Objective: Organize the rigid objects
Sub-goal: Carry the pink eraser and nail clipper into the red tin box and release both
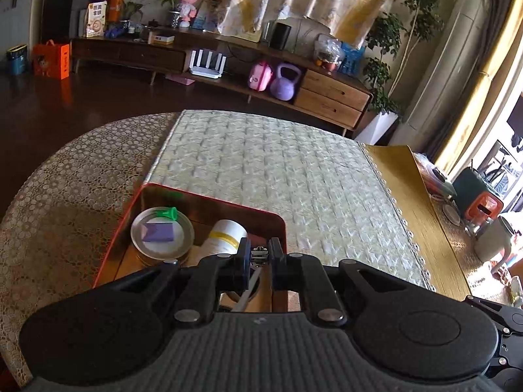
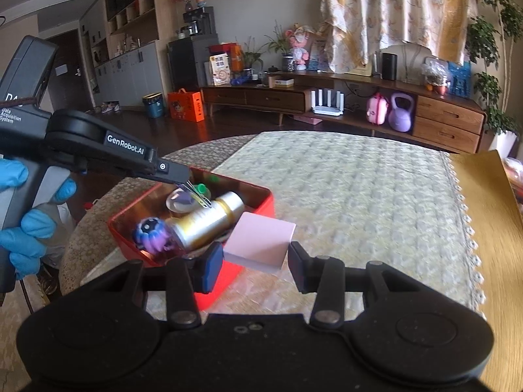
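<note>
A red box [image 1: 196, 196] [image 2: 258, 205] sits on the table. It holds a round tin lid [image 1: 161, 233] with a purple block [image 1: 158, 232] and a green piece [image 1: 168, 213], a white and gold bottle [image 1: 224, 236] [image 2: 209, 220], and a purple toy [image 2: 151, 233]. My left gripper [image 1: 260, 256] [image 2: 199, 197] is shut on a small metal clip [image 1: 258, 254] over the box. My right gripper [image 2: 256, 263] holds a pink block [image 2: 260, 241] between its fingers at the box's near right corner.
A pale quilted mat [image 1: 278, 176] covers the table's middle, with a lace cloth [image 1: 72, 176] at left and a yellow mat [image 1: 415, 196] at right. A low wooden cabinet [image 2: 359, 98] stands behind.
</note>
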A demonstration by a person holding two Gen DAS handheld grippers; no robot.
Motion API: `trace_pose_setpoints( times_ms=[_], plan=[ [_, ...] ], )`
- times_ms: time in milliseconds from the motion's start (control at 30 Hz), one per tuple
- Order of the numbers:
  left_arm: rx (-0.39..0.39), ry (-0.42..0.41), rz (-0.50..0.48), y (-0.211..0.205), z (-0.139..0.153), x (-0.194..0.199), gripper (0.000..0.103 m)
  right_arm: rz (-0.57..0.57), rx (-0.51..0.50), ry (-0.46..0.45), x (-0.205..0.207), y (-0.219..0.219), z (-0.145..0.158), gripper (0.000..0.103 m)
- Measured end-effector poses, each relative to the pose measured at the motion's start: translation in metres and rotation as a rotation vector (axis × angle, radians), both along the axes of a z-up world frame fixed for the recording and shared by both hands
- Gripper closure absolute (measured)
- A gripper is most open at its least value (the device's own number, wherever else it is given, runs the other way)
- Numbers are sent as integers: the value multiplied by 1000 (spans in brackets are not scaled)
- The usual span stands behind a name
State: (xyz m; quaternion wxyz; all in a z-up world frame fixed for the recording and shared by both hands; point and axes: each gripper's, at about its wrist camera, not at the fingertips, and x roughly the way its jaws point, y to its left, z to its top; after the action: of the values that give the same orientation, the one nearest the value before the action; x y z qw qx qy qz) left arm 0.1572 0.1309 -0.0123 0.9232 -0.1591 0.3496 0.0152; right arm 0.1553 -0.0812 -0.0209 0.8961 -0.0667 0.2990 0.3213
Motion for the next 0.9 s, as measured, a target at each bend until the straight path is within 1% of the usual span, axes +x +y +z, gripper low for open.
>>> trace_pose_setpoints(
  times_ms=[167, 433, 633, 900],
  plan=[
    [1, -21, 65, 25, -3, 0, 92, 35, -12, 9, 11, 27, -2, 61],
    [16, -2, 130, 57, -19, 10, 92, 96, -61, 0, 26, 67, -7, 61],
    [-2, 15, 129, 71, -35, 15, 92, 116, -105, 19, 43, 93, -20, 61],
    [-46, 48, 108, 80, -59, 12, 92, 137, -150, 57, 42, 108, -39, 61]
  ],
)
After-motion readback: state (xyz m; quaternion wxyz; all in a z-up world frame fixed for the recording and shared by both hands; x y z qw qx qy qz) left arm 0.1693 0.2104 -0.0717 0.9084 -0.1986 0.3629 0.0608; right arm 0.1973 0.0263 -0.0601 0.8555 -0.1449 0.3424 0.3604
